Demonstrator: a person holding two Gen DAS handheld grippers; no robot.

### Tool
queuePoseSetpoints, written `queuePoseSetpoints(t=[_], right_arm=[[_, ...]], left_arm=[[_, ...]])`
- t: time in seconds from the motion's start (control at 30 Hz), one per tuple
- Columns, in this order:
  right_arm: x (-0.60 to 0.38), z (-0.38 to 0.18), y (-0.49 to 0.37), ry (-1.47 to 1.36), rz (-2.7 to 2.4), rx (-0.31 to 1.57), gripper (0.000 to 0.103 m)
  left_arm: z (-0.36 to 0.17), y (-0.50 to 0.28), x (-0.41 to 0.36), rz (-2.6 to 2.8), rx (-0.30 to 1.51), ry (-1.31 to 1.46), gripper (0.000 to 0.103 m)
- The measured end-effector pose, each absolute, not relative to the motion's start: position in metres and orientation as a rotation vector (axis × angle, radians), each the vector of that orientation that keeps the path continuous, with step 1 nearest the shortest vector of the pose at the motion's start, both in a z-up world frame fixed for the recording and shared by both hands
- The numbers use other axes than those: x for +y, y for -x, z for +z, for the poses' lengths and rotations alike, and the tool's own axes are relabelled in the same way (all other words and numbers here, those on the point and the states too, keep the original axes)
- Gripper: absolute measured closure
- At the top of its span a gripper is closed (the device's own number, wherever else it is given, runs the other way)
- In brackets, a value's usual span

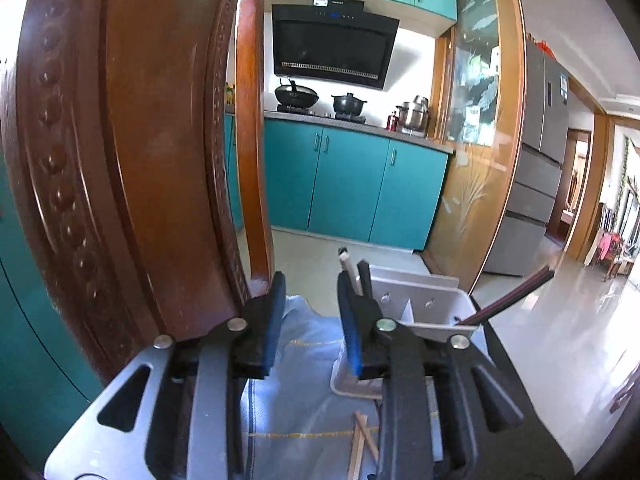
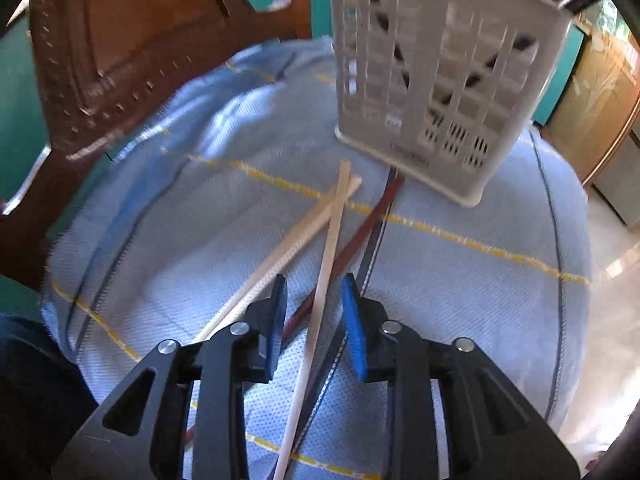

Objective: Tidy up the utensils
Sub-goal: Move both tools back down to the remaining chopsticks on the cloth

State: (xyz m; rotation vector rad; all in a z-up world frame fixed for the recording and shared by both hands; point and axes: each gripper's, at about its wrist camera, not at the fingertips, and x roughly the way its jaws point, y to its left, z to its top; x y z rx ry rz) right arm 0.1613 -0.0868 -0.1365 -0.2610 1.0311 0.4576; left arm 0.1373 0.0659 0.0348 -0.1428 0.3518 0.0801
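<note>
A white slotted utensil holder (image 2: pixel 440 80) stands on a blue cloth (image 2: pixel 200 208). Two pale chopsticks (image 2: pixel 332 232) lie crossed on the cloth in front of it, with a dark red chopstick (image 2: pixel 360 232) beside them. My right gripper (image 2: pixel 314 300) is open above them, and one pale chopstick runs between its fingers without touching the pads. In the left wrist view, the holder (image 1: pixel 424 300) has a pale chopstick (image 1: pixel 347 262) and a dark red chopstick (image 1: pixel 516 294) sticking out of it. My left gripper (image 1: pixel 311 296) is open and empty, just left of the holder.
A carved wooden chair back (image 1: pixel 140 140) rises close on the left, also seen in the right wrist view (image 2: pixel 120 40). Loose pale chopsticks (image 1: pixel 360 436) lie on the cloth (image 1: pixel 304 400). Beyond are teal kitchen cabinets (image 1: pixel 340 176) and a tiled floor (image 1: pixel 560 320).
</note>
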Motion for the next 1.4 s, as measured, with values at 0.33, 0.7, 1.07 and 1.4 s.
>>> queuePoseSetpoints(t=[0.33, 0.7, 1.07, 1.4], right_arm=[[-0.094, -0.135, -0.174, 0.142, 0.474, 1.05, 0.094], [-0.151, -0.121, -0.187, -0.026, 0.341, 1.078, 0.097], [-0.164, -0.121, -0.185, -0.038, 0.284, 1.08, 0.093], [-0.173, -0.117, -0.184, -0.038, 0.265, 1.072, 0.08]], left_arm=[[0.022, -0.139, 0.075, 0.109, 0.42, 0.136, 0.074], [-0.01, -0.16, 0.063, 0.051, 0.63, 0.098, 0.066], [-0.104, -0.19, 0.029, -0.084, 1.048, 0.075, 0.066], [-0.131, -0.182, 0.018, -0.086, 1.104, 0.008, 0.066]])
